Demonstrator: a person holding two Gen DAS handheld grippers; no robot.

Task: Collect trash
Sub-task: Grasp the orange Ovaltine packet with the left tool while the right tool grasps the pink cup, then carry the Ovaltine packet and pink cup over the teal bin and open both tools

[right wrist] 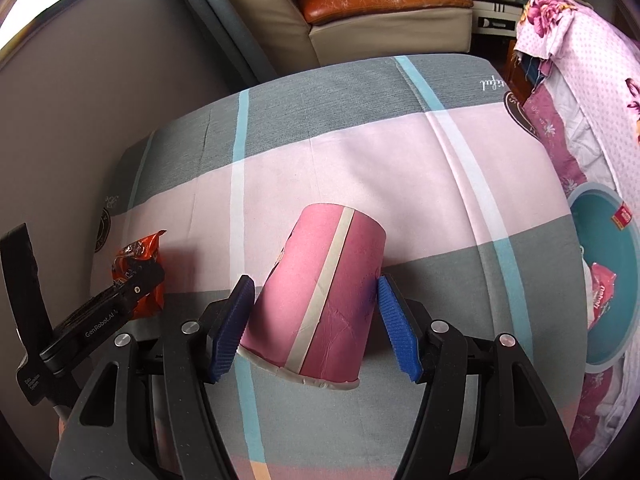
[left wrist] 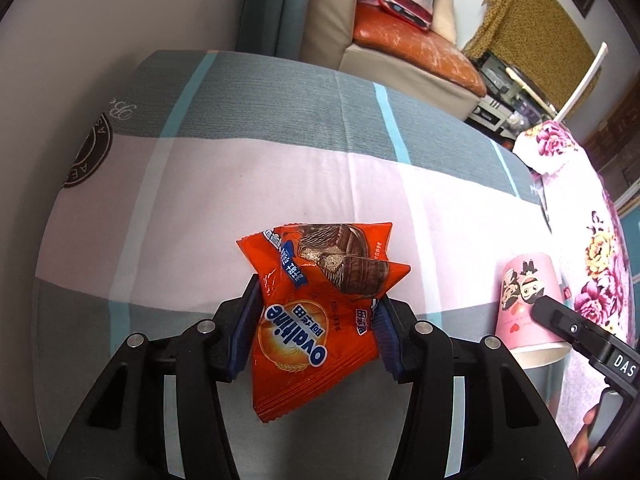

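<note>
Left tongs (left wrist: 316,308) gripping wrapper (left wrist: 316,304), right tongs (right wrist: 316,312) gripping cup (right wrist: 316,300)

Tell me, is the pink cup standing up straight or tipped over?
Tipped. The pink cup leans between the right gripper pads, its white rim nearest the camera and its closed base pointing away.

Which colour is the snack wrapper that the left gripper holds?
The snack wrapper is orange with a blue band, seen best in the left wrist view.
</note>
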